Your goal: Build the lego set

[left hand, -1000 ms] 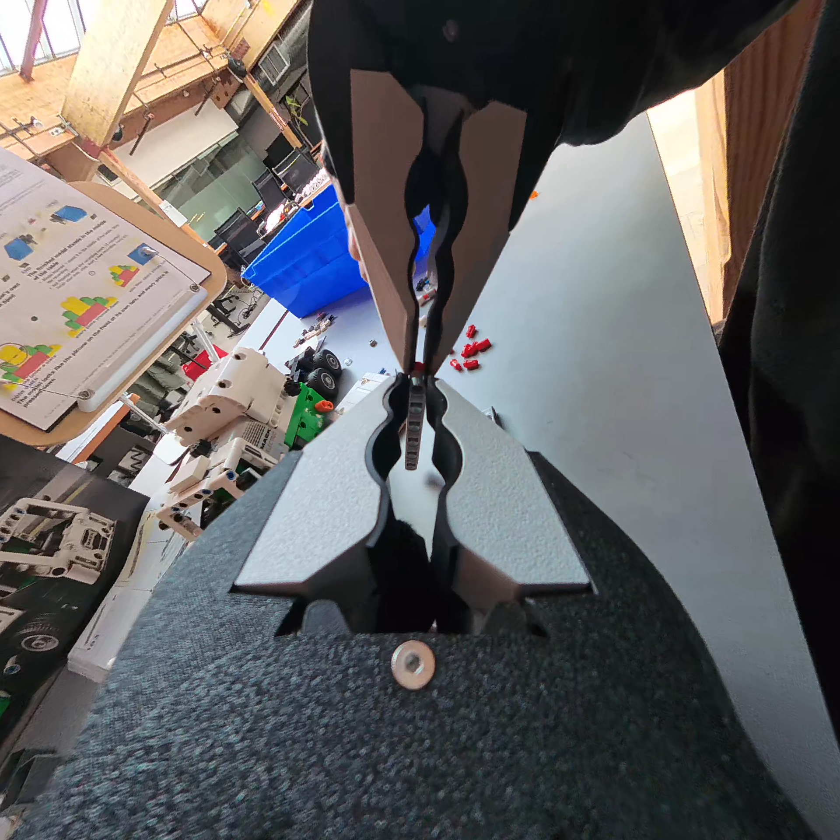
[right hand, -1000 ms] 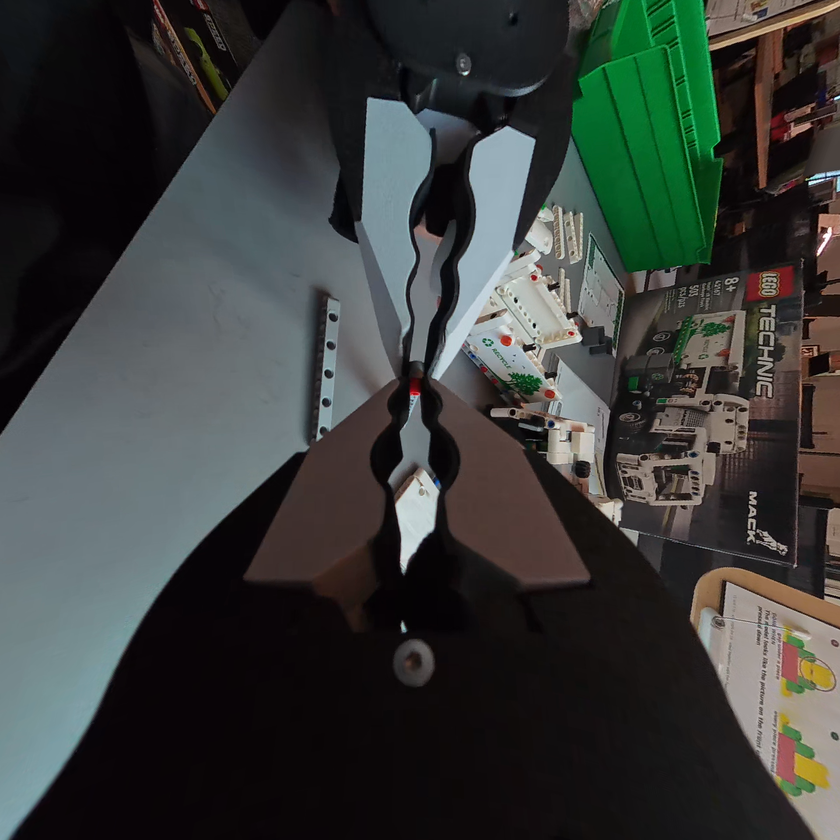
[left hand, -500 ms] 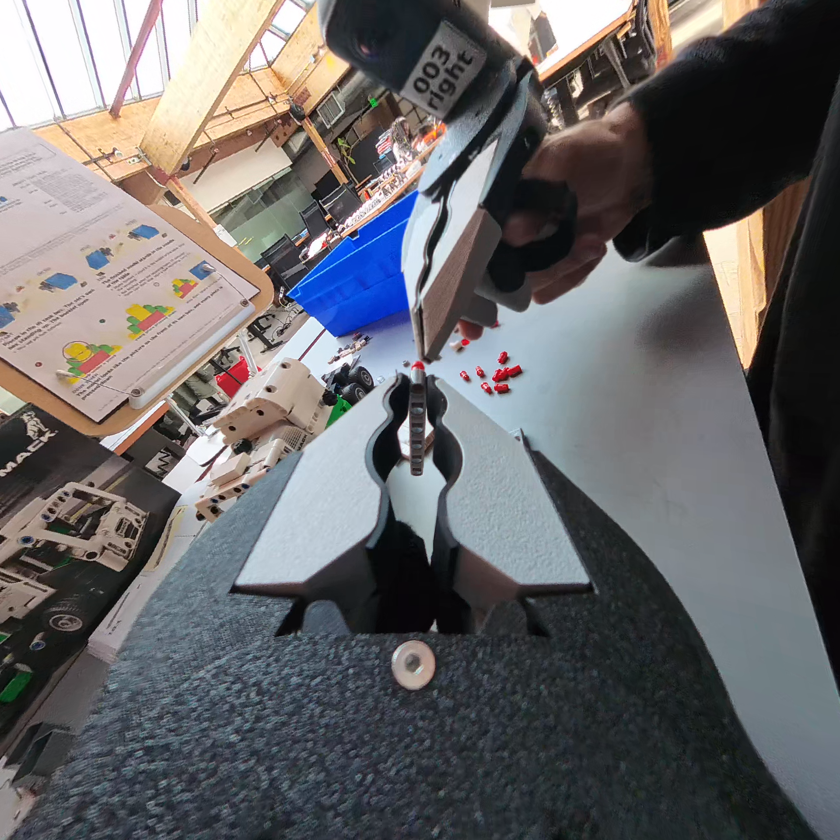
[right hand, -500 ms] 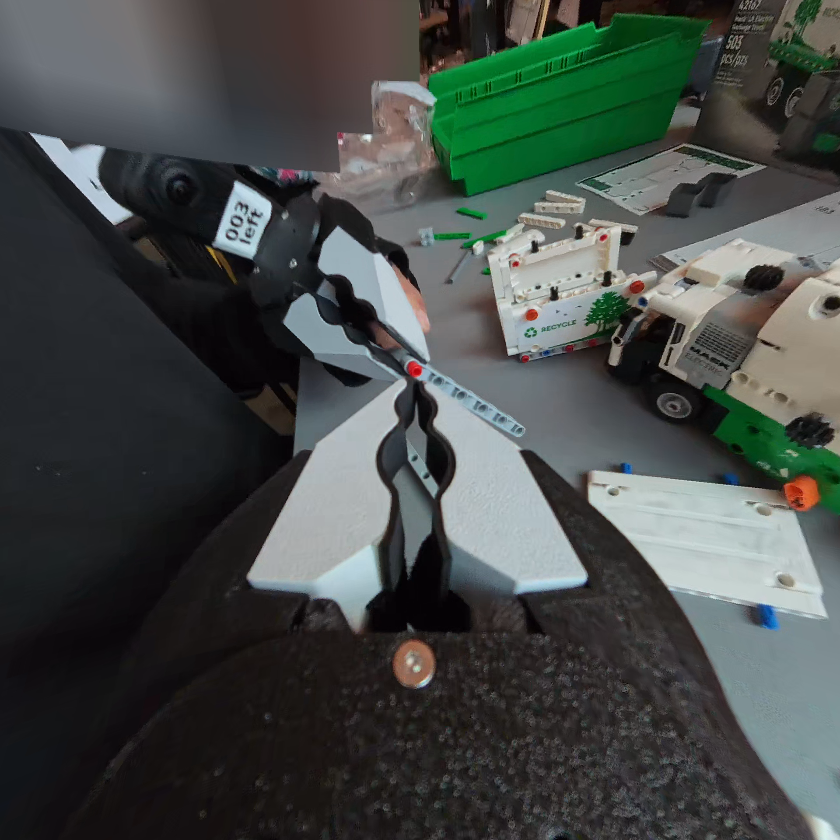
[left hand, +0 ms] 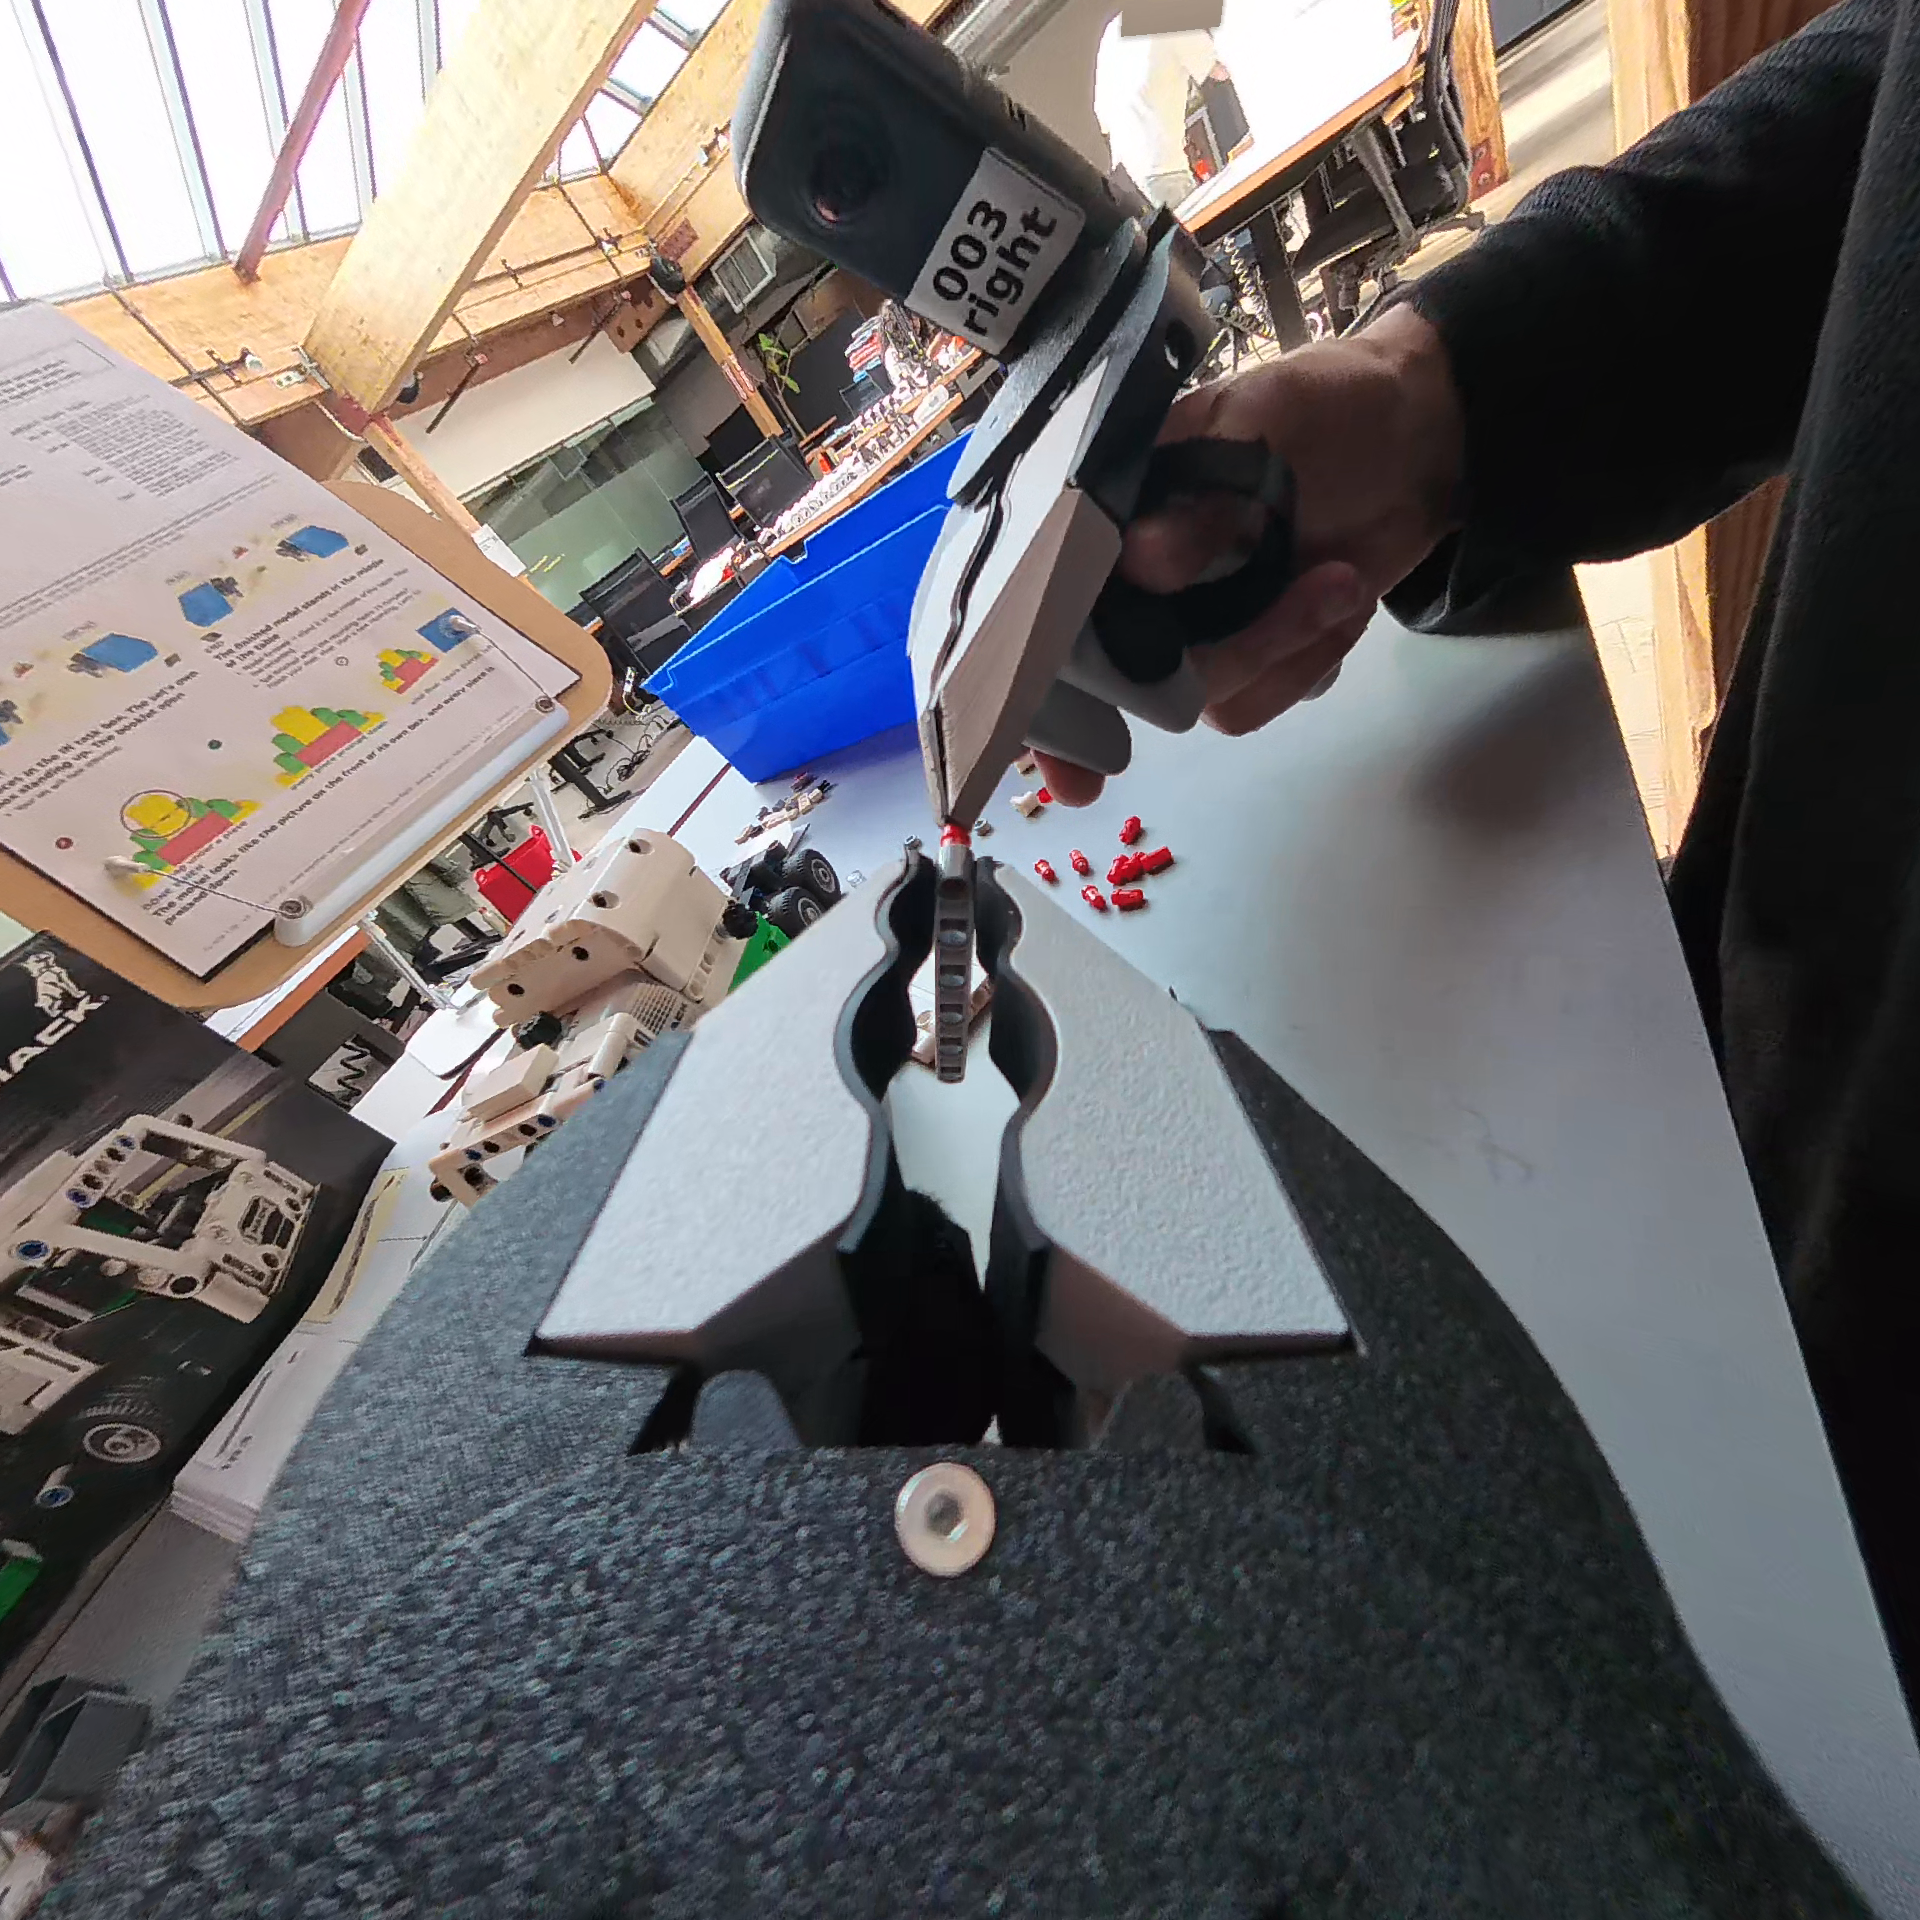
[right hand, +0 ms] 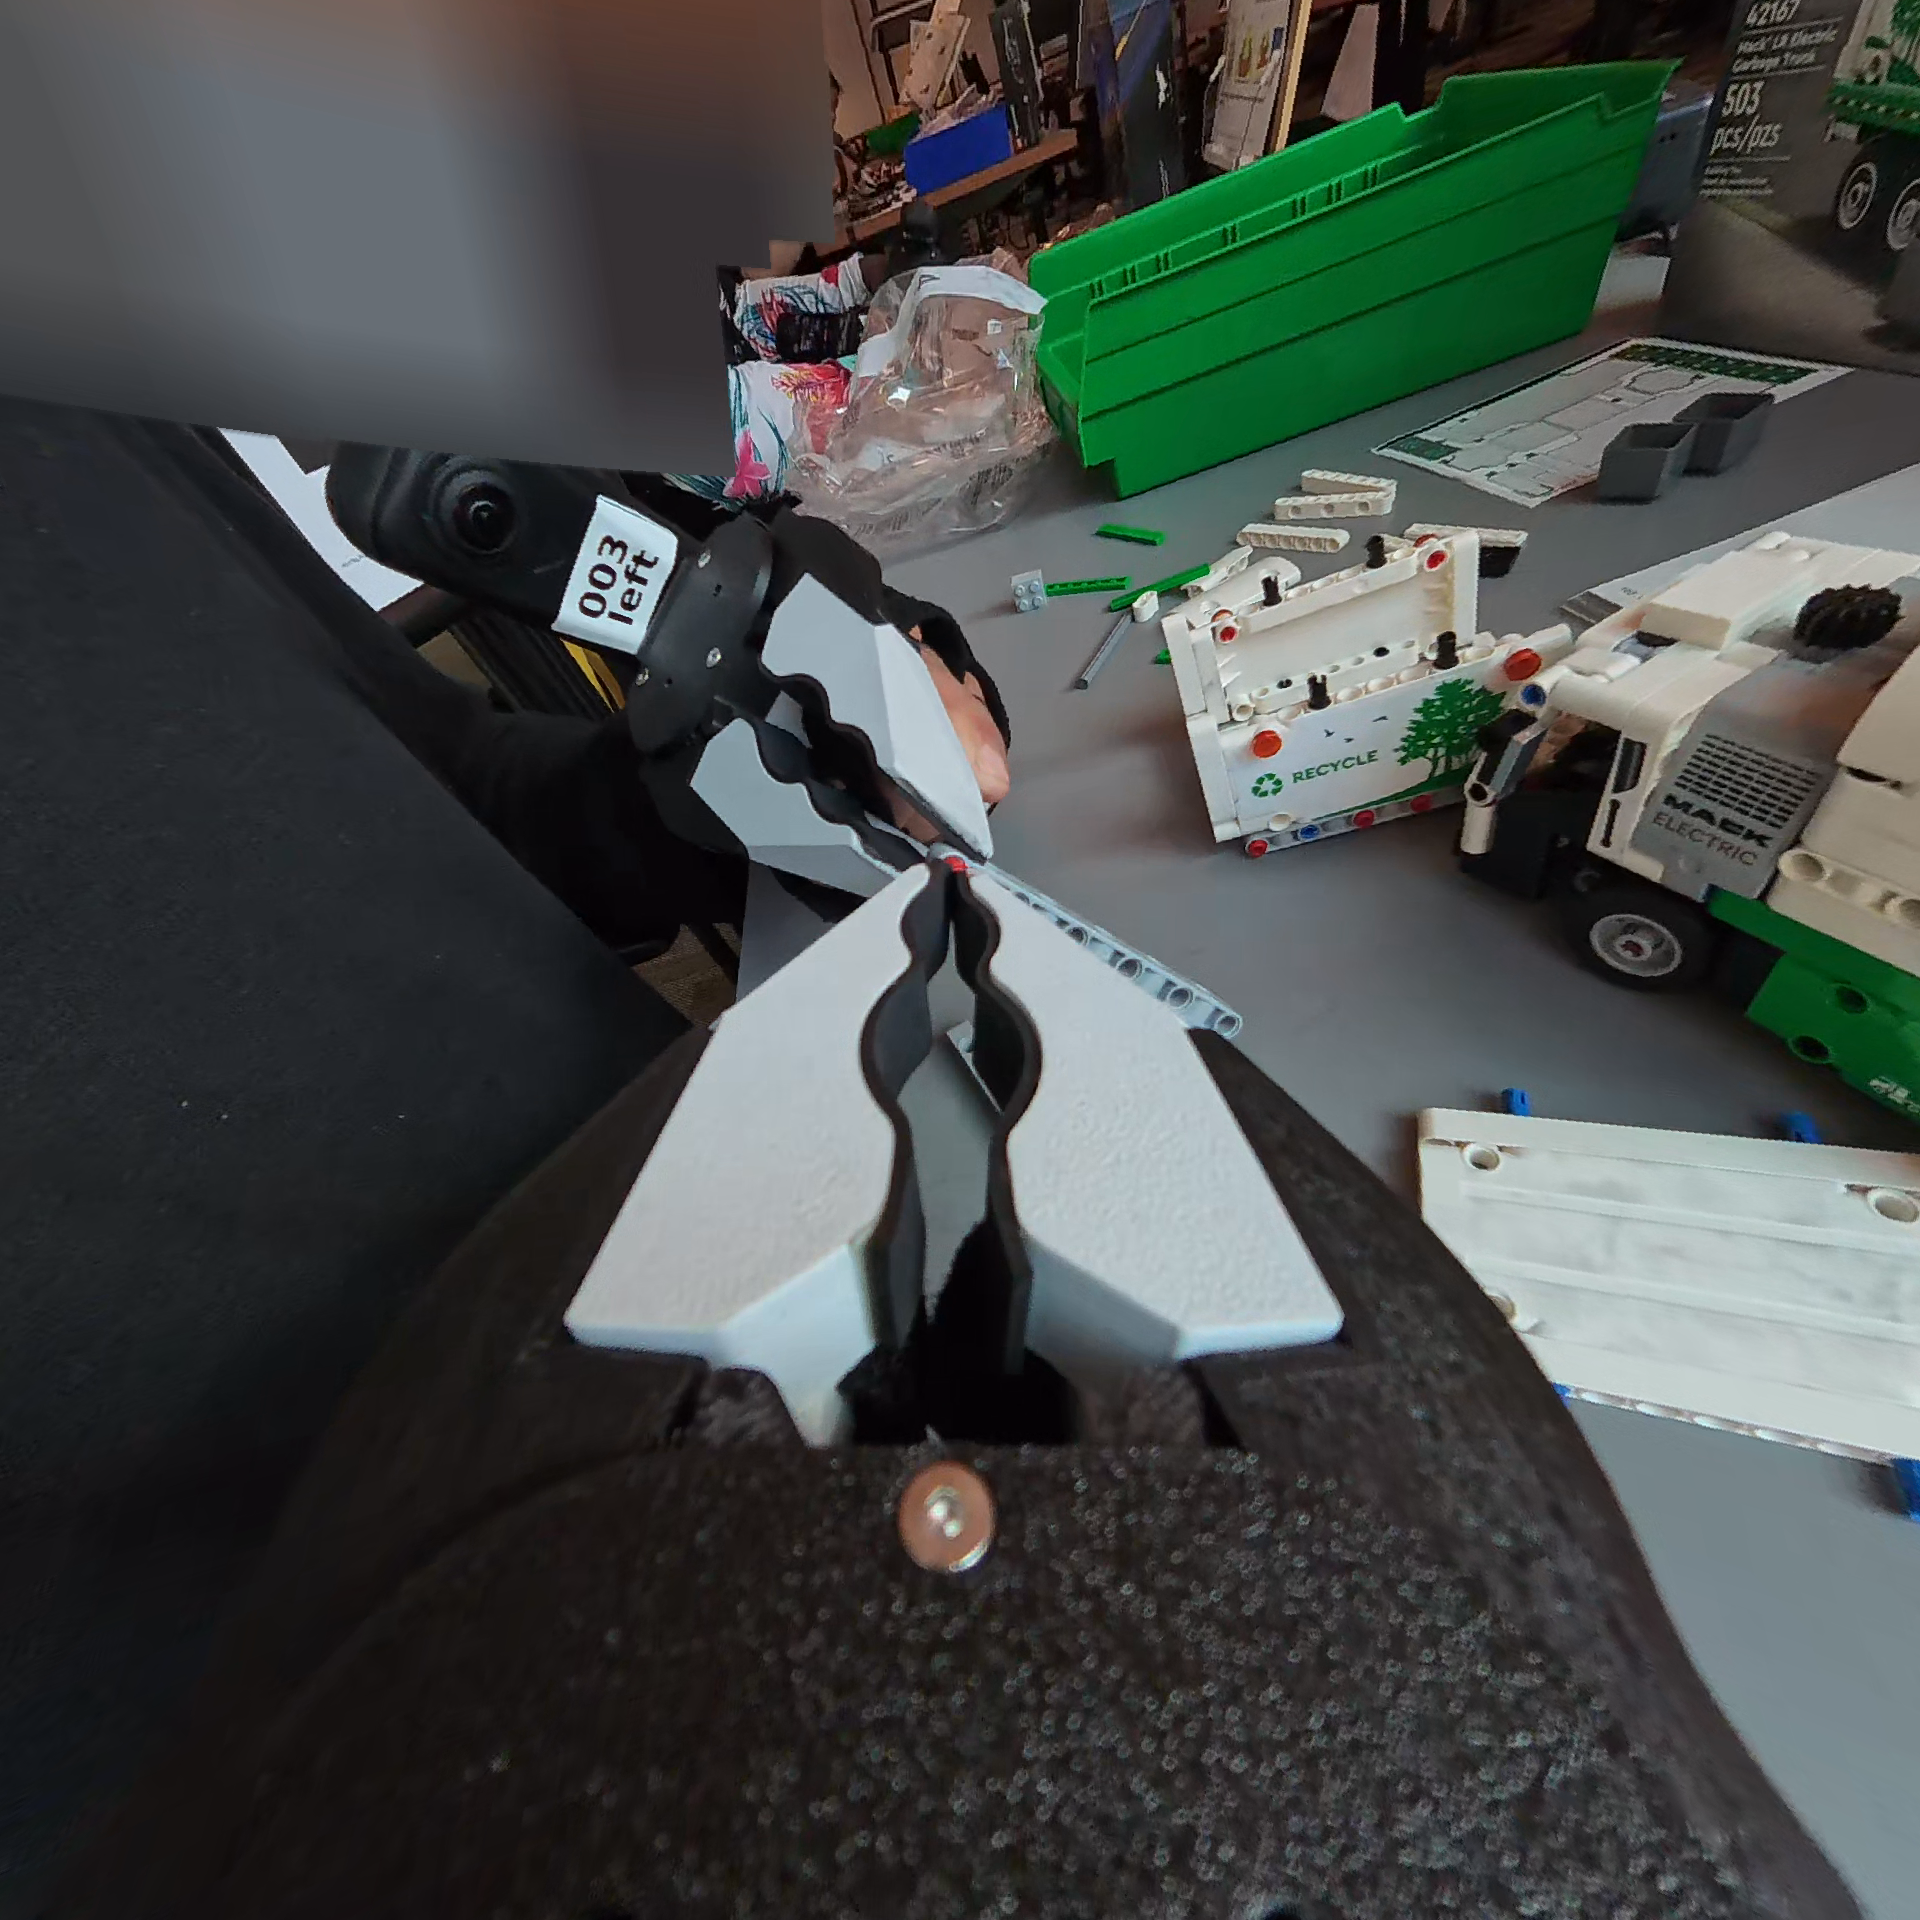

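Note:
My left gripper (left hand: 948,883) is shut on a grey holed beam (left hand: 952,977), which stands on edge between its fingers. My right gripper (left hand: 951,819) comes down from above and is shut on a small red pin (left hand: 951,834) at the beam's far end. In the right wrist view my right gripper (right hand: 948,873) pinches the red pin (right hand: 952,860) against the beam (right hand: 1127,966). The beam runs down to the right from the left gripper (right hand: 951,836). Both are held above the grey table (right hand: 1299,935).
A white and green truck (right hand: 1714,790), a white body section (right hand: 1340,707) and a flat white panel (right hand: 1662,1247) lie to the right. A green bin (right hand: 1330,281) stands behind. Loose red pins (left hand: 1122,868), a blue bin (left hand: 831,644) and an instruction board (left hand: 260,665) are in the left wrist view. Left and right tips are no more than a few centimetres apart.
Both grippers have turned from meeting tip to tip in line to meeting at an angle. The red pin stays at the beam's end, and both stay shut.

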Motion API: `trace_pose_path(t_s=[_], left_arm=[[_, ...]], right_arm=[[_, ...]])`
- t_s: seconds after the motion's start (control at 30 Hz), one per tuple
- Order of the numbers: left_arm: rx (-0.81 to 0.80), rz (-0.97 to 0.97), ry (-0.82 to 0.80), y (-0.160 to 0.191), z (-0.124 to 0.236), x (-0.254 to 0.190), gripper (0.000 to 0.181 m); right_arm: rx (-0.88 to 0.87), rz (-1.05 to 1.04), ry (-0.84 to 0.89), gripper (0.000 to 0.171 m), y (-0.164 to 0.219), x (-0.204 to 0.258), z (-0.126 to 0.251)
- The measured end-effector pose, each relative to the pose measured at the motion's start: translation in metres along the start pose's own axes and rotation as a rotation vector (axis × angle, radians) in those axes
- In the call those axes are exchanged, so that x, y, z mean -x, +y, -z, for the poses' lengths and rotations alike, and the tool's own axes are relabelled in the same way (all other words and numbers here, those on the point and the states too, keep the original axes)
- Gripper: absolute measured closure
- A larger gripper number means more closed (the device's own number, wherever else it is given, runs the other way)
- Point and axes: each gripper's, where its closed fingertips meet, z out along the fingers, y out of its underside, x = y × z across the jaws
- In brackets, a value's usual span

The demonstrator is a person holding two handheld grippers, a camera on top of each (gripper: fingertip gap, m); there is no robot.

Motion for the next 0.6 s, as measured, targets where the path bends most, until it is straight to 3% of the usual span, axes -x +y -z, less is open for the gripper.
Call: trace_pose_path(t_s=[0.47,0.6], left_arm=[[-0.048,0.033,-0.006,-0.009,0.002,0.003,0.176],[-0.169,0.227,0.014,-0.026,0.015,0.019,0.177]], right_arm=[[-0.073,-0.061,-0.059,0.171,-0.008,0.003,0.002],[-0.05,0.101,0.074,0.145,-0.012,-0.02,0.015]])
